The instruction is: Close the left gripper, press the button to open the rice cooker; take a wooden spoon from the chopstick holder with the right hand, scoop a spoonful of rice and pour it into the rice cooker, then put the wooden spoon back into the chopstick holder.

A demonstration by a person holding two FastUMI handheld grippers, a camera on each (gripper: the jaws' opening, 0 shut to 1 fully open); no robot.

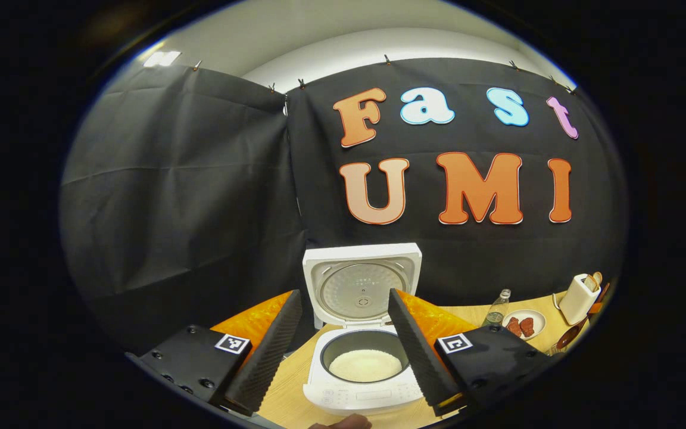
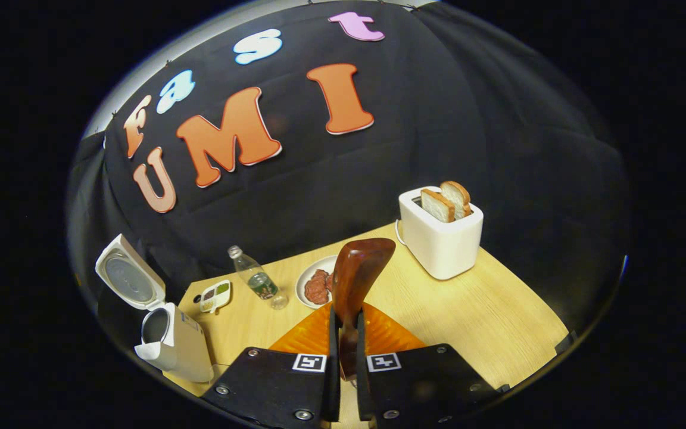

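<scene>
The white rice cooker [image 1: 362, 381] stands open straight ahead in the left gripper view, lid [image 1: 362, 287] upright, with white rice in its dark pot. My left gripper [image 1: 344, 307] is open, its ribbed fingers [image 1: 271, 351] flanking the cooker from in front, touching nothing. In the right gripper view my right gripper [image 2: 346, 319] is shut on the handle of the wooden spoon [image 2: 358, 274], whose brown bowl points up and away over the table. The open rice cooker [image 2: 173, 342] sits far to its left. The spoon also shows at the right edge as the wooden spoon [image 1: 572, 336].
On the wooden table [image 2: 486, 316] stand a white toaster [image 2: 441, 238] with two bread slices, a plate of red meat [image 2: 317, 286], a small clear bottle [image 2: 256, 283] and a little condiment dish [image 2: 215, 296]. Black cloth walls close the back and sides.
</scene>
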